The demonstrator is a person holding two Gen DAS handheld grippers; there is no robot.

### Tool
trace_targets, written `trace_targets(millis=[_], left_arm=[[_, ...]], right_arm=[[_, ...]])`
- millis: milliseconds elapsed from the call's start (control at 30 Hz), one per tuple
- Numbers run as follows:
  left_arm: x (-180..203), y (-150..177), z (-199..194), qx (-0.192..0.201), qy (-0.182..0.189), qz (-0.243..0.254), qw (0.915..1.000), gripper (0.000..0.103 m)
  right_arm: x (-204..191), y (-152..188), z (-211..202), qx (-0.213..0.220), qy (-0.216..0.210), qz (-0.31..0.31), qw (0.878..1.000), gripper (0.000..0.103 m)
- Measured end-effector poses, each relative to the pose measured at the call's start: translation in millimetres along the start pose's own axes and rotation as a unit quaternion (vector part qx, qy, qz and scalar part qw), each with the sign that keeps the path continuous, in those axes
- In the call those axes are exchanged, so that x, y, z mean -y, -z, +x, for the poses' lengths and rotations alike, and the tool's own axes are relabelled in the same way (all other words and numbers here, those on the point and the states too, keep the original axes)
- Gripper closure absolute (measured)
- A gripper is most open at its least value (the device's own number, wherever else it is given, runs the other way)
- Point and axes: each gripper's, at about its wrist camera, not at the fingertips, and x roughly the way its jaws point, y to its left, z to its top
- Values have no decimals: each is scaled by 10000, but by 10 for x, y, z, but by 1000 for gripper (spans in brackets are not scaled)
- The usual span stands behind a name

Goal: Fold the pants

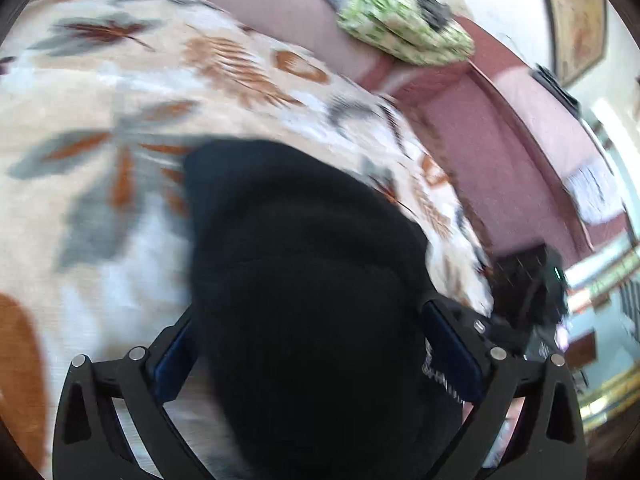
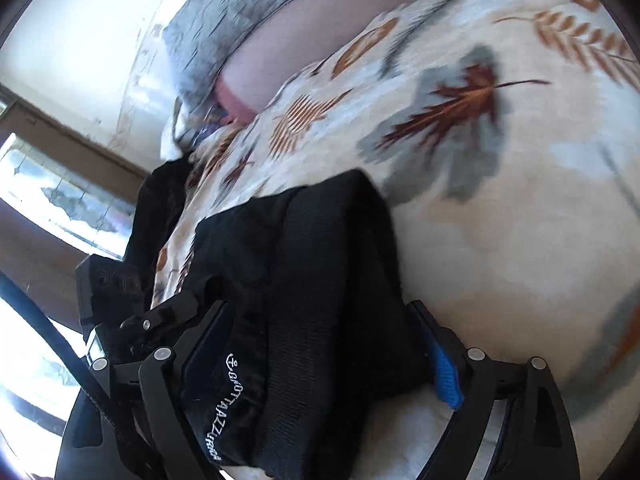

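Left gripper (image 1: 316,344): matte black plastic, two curved arms with triangular cut-outs, round silver screw heads at the joints, dark blue pads (image 1: 452,352) inside the fingers.

Right gripper (image 2: 320,352): same black frame, same silver screws, bright blue ribbed pad (image 2: 446,376) on the right finger, darker blue on the left. Seen to the left in the right wrist view: other gripper's black boxy body, small silver screw, thick black cable (image 2: 52,344) running diagonally. Small green light (image 1: 557,273) on the black unit at far right in the left wrist view.
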Motion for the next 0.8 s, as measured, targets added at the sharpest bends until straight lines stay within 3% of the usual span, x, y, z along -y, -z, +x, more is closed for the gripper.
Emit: trace_targets(millis=[100, 133, 233, 300, 567, 800], left_arm=[[16, 16, 8, 27, -66, 17, 10000, 4], [15, 22, -3, 33, -177, 6, 9998, 19], [-30, 60, -96, 83, -354, -120, 9993, 51], [-67, 66, -156, 122, -227, -299, 9992, 58], [242, 37, -476, 495, -239, 17, 9985, 63], [378, -408, -732, 940, -333, 132, 9949, 63]], right_arm=[[-30, -79, 180, -60, -279, 54, 9996, 14], [-9, -99, 201, -31, -410, 156, 9990, 15], [-18, -100, 280, -137, -790, 373, 9961, 43], [-56, -53, 311, -173, -701, 345, 9968, 47], [-527, -14, 87, -1, -469, -342, 9983, 55], [-940, -302, -74, 123, -622, -781, 9949, 56]])
